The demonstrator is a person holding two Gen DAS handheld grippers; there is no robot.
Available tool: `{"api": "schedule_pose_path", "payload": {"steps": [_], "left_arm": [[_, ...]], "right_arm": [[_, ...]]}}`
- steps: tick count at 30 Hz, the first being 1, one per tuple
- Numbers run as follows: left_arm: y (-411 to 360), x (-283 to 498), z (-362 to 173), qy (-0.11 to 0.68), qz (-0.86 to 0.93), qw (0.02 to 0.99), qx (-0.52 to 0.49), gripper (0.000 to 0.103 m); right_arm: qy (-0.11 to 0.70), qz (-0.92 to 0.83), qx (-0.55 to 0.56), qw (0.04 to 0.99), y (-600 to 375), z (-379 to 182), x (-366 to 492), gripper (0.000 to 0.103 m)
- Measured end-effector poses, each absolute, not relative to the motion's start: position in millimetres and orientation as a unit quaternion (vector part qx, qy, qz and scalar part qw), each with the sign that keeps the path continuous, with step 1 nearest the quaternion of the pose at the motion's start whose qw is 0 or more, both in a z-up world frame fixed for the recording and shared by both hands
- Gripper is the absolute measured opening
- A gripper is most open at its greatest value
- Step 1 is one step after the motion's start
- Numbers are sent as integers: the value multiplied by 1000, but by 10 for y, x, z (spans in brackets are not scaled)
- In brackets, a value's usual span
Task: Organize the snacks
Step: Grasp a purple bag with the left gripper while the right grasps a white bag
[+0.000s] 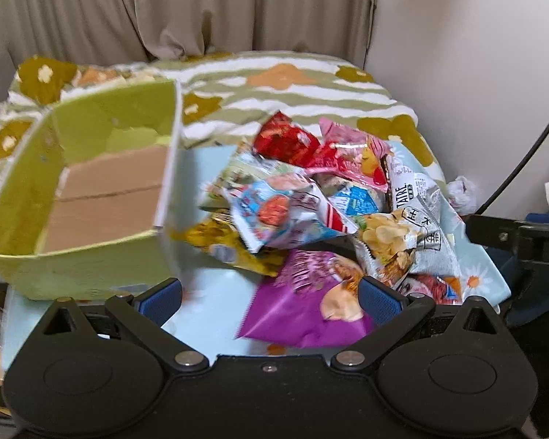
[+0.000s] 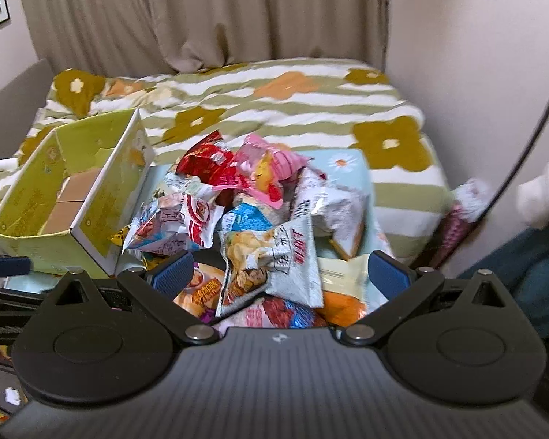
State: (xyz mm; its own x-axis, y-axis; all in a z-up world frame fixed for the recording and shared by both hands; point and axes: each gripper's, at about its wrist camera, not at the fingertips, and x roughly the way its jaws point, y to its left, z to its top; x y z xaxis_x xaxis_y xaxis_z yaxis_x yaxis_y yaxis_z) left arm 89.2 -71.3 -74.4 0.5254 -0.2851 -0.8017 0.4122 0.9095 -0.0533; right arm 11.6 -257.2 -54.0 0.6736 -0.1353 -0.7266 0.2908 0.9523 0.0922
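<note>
A heap of snack bags (image 1: 311, 201) (image 2: 252, 212) lies on a light blue table (image 1: 208, 314) (image 2: 351, 162). Left of the heap stands a green cardboard box (image 1: 102, 135) (image 2: 36, 186), tilted, with only its brown bottom showing inside. My left gripper (image 1: 271, 296) is open, low over the table's front, with a purple bag (image 1: 303, 314) between its blue fingertips. My right gripper (image 2: 280, 272) is also open, hovering over a white chip bag (image 2: 274, 256) at the near side of the heap. Neither holds anything.
A bed with a green-striped flower quilt (image 1: 292, 87) (image 2: 274, 106) lies behind the table, and beige curtains (image 2: 201, 11) hang beyond it. A white wall and a black cable (image 2: 523, 146) run along the right. The other gripper (image 1: 523, 237) shows at the right edge of the left wrist view.
</note>
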Motion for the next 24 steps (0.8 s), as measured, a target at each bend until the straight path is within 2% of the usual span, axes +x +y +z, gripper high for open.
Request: {"api": "schedule_pose_path", "payload": {"steps": [12,19,23,24], "left_arm": [[-1038,1399,-1496,536,-196,821,15,103],[-1045,1464,-1756,556,-204,805,-21,103],[-1041,1445,-1788,556,-212,803,-26,93],[-1032,1442,-1797,559,-217,800,-33,87]], "right_arm": [[443,-48,142,884,-2996,-1177,679,103],[470,-24,159,868,-3073,-1430,849,103],[476,-13,160,864,-3083,-1502,908,103],[477,-9,159,864,-3078,-1516,921,103]]}}
